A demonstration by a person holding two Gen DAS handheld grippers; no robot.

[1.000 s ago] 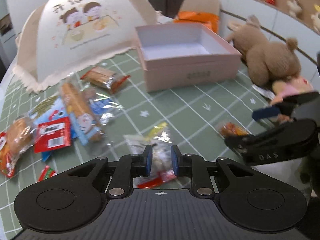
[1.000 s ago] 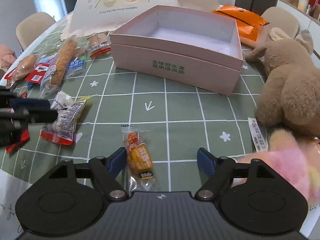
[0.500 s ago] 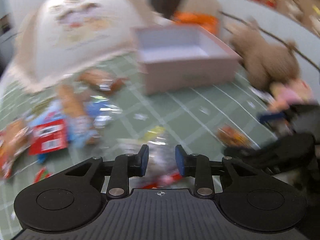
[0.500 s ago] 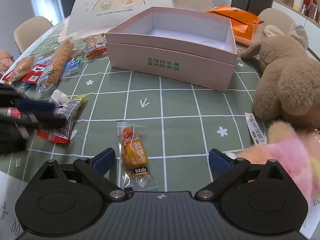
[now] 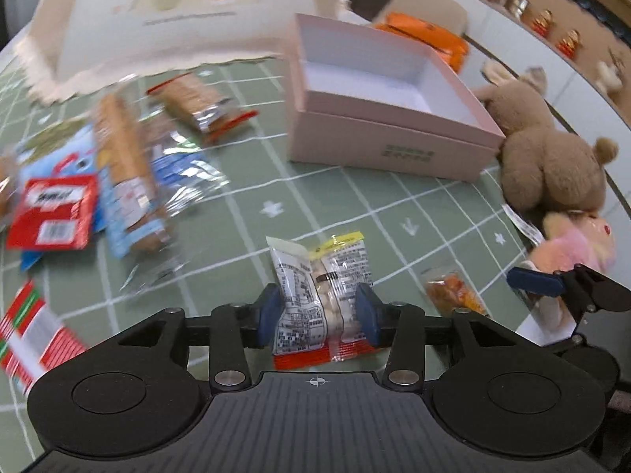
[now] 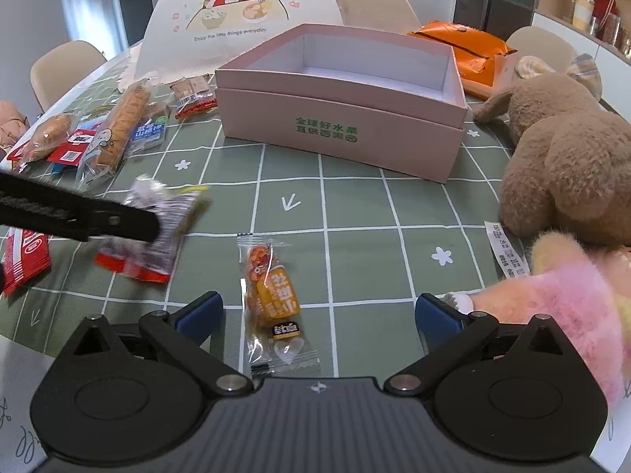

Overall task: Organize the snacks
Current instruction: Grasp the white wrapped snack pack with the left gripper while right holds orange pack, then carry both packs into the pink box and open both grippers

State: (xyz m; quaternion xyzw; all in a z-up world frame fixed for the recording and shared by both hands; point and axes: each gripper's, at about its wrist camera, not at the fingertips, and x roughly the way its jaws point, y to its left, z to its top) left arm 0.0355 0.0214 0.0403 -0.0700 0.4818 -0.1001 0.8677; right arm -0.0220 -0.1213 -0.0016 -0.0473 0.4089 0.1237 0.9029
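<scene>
A clear snack packet with a red bottom edge [image 5: 321,295] lies on the green checked tablecloth. My left gripper [image 5: 319,310] straddles it with its jaws opening, a blue pad close on each side. In the right wrist view one of its fingers [image 6: 98,216] crosses over the same packet [image 6: 154,244], which is blurred. My right gripper [image 6: 319,313] stands wide open low over the cloth, and a small orange snack packet [image 6: 272,295] lies between its pads, untouched. The open pink box [image 6: 339,134] [image 5: 378,149] sits empty beyond both.
Several more snack packets [image 6: 114,134] lie in a heap at the left. Behind them stands a cartoon-printed food cover [image 6: 236,12]. A brown plush [image 6: 572,173] and a pink plush [image 6: 572,315] crowd the right side. An orange bag [image 6: 469,51] lies behind the box.
My left gripper's jaws have spread and it has come down around the clear packet, rolling a little. My right gripper's jaws have widened around the orange packet, and that hand has stayed put.
</scene>
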